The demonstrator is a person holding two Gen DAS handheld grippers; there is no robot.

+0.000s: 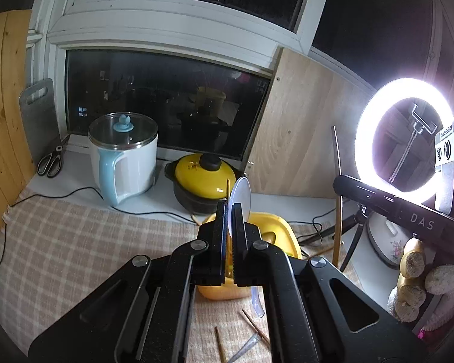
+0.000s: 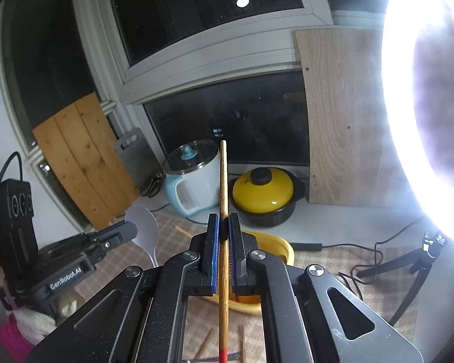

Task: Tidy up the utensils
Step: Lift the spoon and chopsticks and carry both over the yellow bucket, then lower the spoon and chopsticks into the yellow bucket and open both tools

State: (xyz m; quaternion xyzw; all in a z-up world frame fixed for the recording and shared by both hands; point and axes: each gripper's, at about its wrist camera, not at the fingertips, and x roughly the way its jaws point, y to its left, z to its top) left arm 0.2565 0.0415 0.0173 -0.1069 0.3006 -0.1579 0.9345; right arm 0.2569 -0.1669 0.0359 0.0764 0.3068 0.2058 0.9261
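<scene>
Left wrist view first: the left hand-held gripper (image 1: 229, 211) is seen clamped on a clear plastic spoon (image 1: 241, 196), whose round bowl sticks up past the fingertips while its handle pokes out below. A yellow tub (image 1: 287, 236) is sat on the checked cloth of the bench (image 1: 75, 242), just behind and under the jaws. A few loose chopsticks (image 1: 254, 323) are left lying on the cloth at the bottom edge.

Over in the right wrist view, the right hand-held gripper (image 2: 224, 224) is squeezed tight on a single wooden chopstick (image 2: 223, 175), held pretty much upright, red-tipped end down. The same tub is spotted right behind it. The spoon-carrying gripper is caught off to the left, apart from the chopstick.

At the back by the window, a white electric pot (image 2: 193, 178) and a yellow-lidded casserole (image 2: 264, 190) are parked, with a ring light (image 1: 405, 136) blazing on the right.
</scene>
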